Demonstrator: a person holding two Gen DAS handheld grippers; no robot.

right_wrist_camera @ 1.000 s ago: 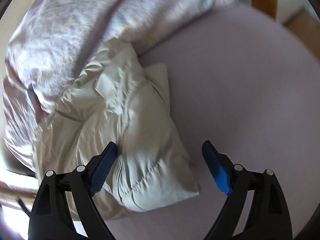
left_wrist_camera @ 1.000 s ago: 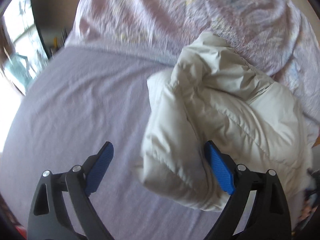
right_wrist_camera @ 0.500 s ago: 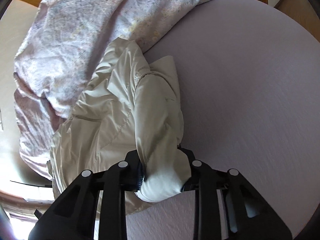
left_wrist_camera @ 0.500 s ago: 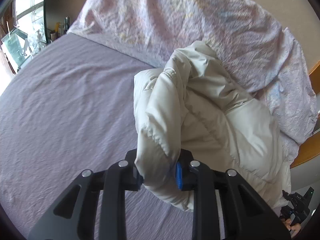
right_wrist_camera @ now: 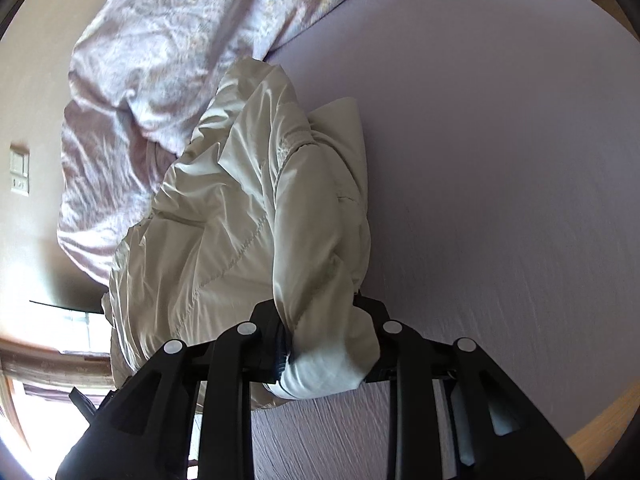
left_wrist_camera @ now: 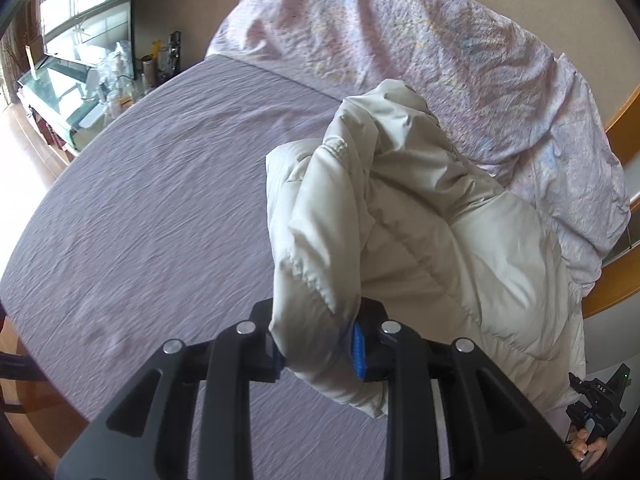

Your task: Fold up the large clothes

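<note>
A cream padded jacket point(left_wrist_camera: 420, 240) lies crumpled on the lilac bed sheet point(left_wrist_camera: 160, 200), its far side against a floral duvet point(left_wrist_camera: 400, 32). My left gripper point(left_wrist_camera: 320, 344) is shut on a bunched edge of the jacket, and a blue pad point(left_wrist_camera: 357, 350) shows beside the fabric. In the right wrist view the same jacket point(right_wrist_camera: 224, 220) trails away to the upper left over the sheet point(right_wrist_camera: 500, 160). There my right gripper point(right_wrist_camera: 326, 344) is shut on another thick fold with a white lining. Both held parts are lifted slightly off the sheet.
The duvet point(right_wrist_camera: 180, 40) is heaped along the far side of the bed. A glass cabinet with bottles point(left_wrist_camera: 80, 80) stands at the left. The wooden bed frame point(left_wrist_camera: 616, 120) and a hand on a black device point(left_wrist_camera: 596, 404) are at the right. A wall switch point(right_wrist_camera: 19, 172) is at the left.
Both grippers were open around the jacket's edges a second ago. They have since shut on the fabric and pulled back, drawing it toward the cameras and slightly up.
</note>
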